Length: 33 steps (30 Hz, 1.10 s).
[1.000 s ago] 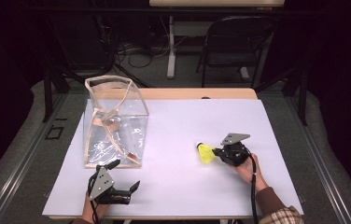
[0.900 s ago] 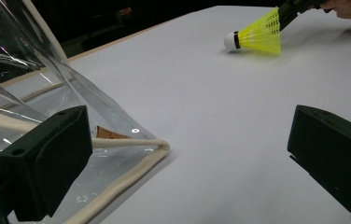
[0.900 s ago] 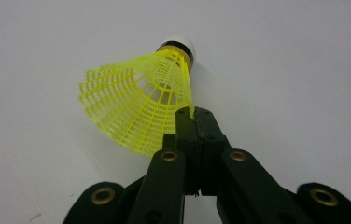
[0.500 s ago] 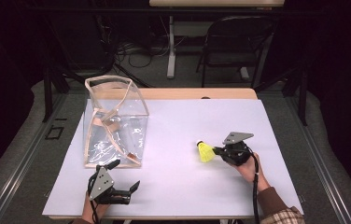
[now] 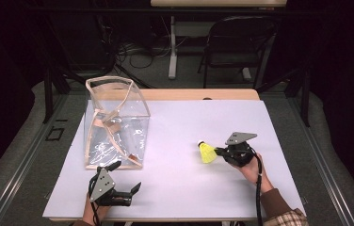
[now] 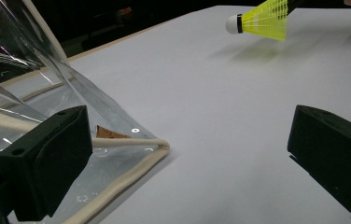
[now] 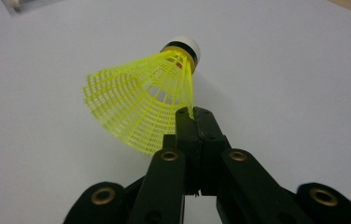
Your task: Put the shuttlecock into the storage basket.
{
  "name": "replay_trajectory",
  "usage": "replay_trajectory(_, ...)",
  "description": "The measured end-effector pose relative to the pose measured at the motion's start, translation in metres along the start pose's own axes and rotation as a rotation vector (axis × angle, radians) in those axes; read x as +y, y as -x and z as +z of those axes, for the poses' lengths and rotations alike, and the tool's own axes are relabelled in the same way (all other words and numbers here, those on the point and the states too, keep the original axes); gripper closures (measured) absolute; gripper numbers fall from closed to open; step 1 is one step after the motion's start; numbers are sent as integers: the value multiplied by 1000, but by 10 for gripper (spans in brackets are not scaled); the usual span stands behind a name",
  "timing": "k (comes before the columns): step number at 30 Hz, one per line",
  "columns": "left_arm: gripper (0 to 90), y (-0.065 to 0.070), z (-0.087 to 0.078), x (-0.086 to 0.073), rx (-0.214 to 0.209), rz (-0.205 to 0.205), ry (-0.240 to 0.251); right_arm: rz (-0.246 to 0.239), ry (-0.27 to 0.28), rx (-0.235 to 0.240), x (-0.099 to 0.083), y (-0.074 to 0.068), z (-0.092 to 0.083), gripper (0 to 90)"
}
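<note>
Dark room; white table [image 5: 175, 136] on grey floor [image 5: 20, 155]; folding chair [image 5: 234, 47] and cables [image 5: 132, 49] at far side.

no readable text, no labels, no brand marks, no numbers, no signs on any surface in the high view or either gripper view

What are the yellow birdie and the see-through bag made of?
The yellow birdie looks like plastic: its skirt is a moulded mesh, and the white tip may be foam or cork. The see-through bag seems shiny clear vinyl, wrinkled and glinting, with beige cloth-like edging.
</note>
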<state>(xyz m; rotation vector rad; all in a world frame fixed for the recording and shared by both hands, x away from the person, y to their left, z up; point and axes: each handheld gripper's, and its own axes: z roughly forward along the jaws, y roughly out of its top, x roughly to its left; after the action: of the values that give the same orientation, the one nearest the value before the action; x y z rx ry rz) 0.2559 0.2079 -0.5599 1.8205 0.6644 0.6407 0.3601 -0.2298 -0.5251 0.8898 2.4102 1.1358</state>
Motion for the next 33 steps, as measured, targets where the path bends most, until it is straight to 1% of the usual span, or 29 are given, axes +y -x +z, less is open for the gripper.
replay_trajectory(11,0,0,0,0,1,1,-2,9,9,1,5,0,-4,900)
replay_trajectory(33,0,0,0,0,1,1,-1,5,26,-7,20,2,-13,900)
